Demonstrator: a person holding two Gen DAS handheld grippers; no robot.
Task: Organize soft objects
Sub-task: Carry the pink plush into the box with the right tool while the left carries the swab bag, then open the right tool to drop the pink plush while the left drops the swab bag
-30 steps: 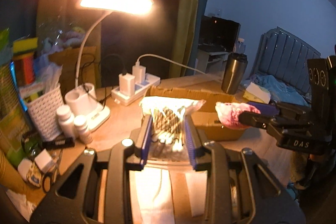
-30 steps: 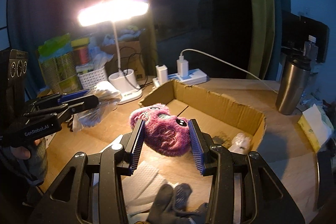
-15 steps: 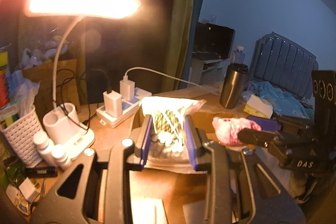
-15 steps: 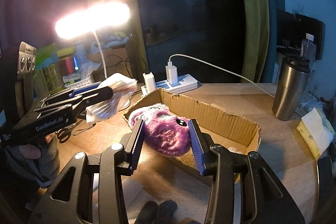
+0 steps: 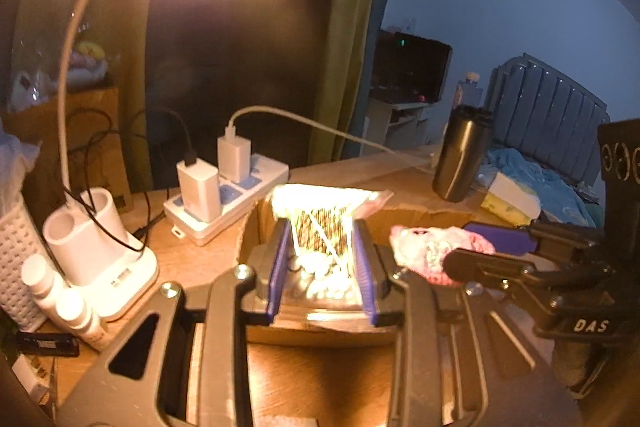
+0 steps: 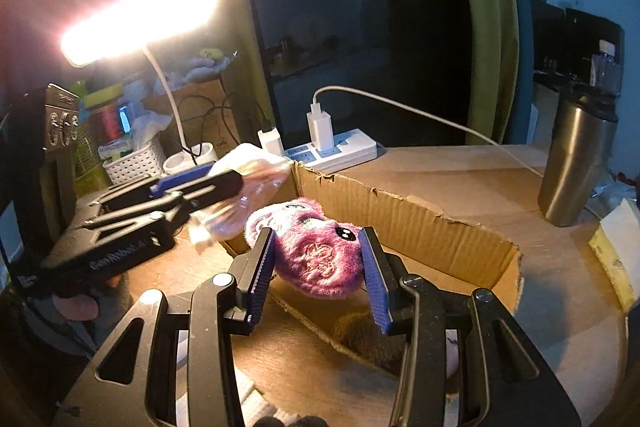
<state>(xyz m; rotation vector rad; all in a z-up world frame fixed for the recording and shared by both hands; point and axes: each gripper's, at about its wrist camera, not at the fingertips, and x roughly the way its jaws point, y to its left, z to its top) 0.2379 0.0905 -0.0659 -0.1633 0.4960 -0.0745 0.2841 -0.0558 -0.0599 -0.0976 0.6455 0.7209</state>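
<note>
My left gripper [image 5: 320, 267] is shut on a clear plastic bag of cotton swabs [image 5: 320, 239] and holds it over the near left corner of an open cardboard box [image 5: 416, 217]. My right gripper [image 6: 318, 267] is shut on a pink-purple plush toy [image 6: 310, 247] and holds it above the box [image 6: 400, 211]. In the right wrist view the left gripper [image 6: 236, 183] and its bag [image 6: 248, 183] are at the box's left corner. In the left wrist view the right gripper [image 5: 456, 251] and the plush [image 5: 432, 251] are to the right.
On the wooden desk stand a lit desk lamp [image 6: 176, 155], a white power strip with chargers [image 6: 336, 147], a steel tumbler [image 6: 576, 163], a white basket [image 6: 132, 163], small white bottles [image 5: 60, 291] and a yellow-white pack [image 5: 512, 199]. A dark furry item [image 6: 368, 339] lies in the box.
Both grippers have moved forward with their loads. The plush and the bag are now over the box instead of in front of it.
</note>
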